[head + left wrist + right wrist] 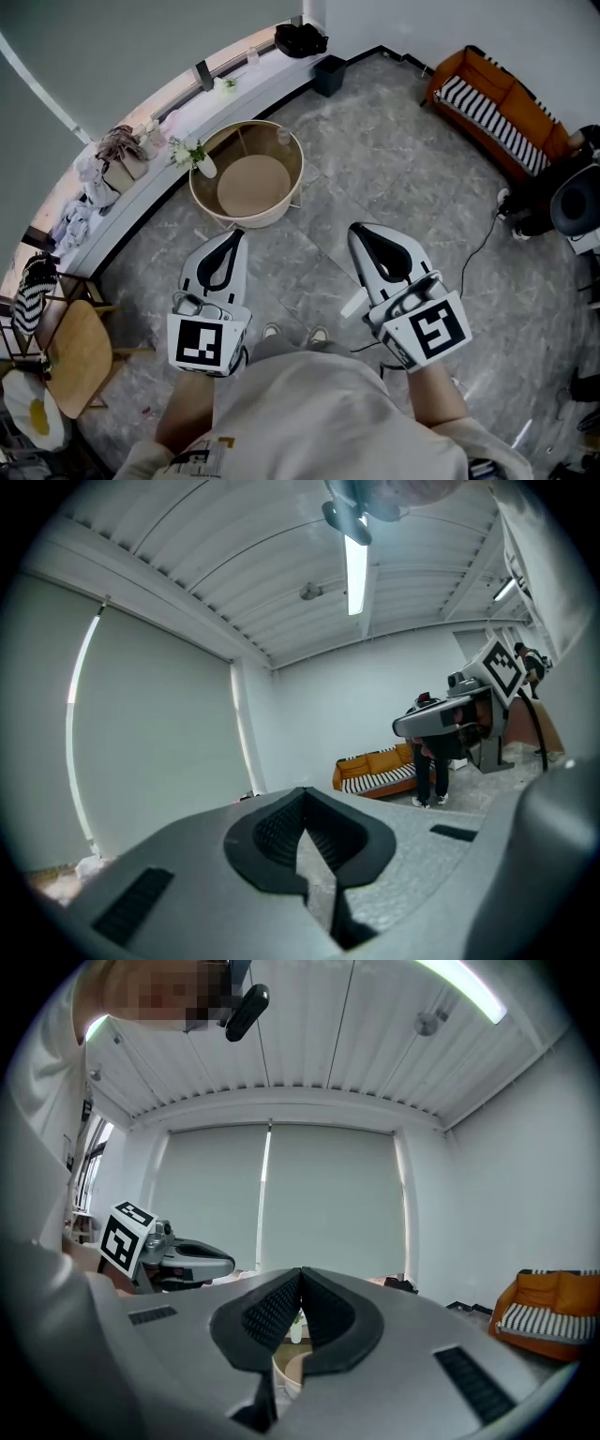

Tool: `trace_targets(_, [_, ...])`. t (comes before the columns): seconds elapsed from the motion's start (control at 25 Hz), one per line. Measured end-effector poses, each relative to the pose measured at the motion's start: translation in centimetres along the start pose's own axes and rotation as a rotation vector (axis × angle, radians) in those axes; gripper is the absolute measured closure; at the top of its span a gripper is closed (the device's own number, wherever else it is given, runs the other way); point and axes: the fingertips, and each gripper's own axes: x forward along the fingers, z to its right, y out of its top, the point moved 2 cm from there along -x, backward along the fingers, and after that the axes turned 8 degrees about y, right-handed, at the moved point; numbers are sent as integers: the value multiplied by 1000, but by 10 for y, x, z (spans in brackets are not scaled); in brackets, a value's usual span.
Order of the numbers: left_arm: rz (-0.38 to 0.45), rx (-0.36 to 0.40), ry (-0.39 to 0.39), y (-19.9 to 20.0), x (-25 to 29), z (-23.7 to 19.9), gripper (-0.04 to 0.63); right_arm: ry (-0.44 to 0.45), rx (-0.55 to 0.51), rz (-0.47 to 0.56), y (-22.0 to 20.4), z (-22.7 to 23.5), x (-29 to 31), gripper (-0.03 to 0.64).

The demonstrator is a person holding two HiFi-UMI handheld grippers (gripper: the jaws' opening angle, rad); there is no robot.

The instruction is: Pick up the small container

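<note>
The small container [284, 137] looks to me like the little pale thing at the far right edge of the round table [246, 221]. It is too small for me to be sure. A white vase [205, 167] with flowers stands at the table's left edge. The table stands on the grey floor, just ahead of my two grippers.

My left gripper [235, 236] has its jaws pressed together, with nothing in them. My right gripper [360, 231] is pressed together too, and it is empty. I hold both up in the air, side by side, and neither one touches the table. Past my right gripper's tips I can see the vase. An orange sofa [497, 98] stands by the far right wall.
</note>
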Motion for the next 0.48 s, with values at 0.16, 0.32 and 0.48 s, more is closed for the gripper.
trace_targets(0.16, [-17,-32,11,-1,8,13,589,9,7,6,-7,14,-11,611])
trace_targets(0.32, [-25,2,3,-3,16,27,589,18,18,2,-16,25,-18,611])
trace_targets(0.48, [-20,13,12,-3,24,34,589,20,17,6,-21,39,-19,611])
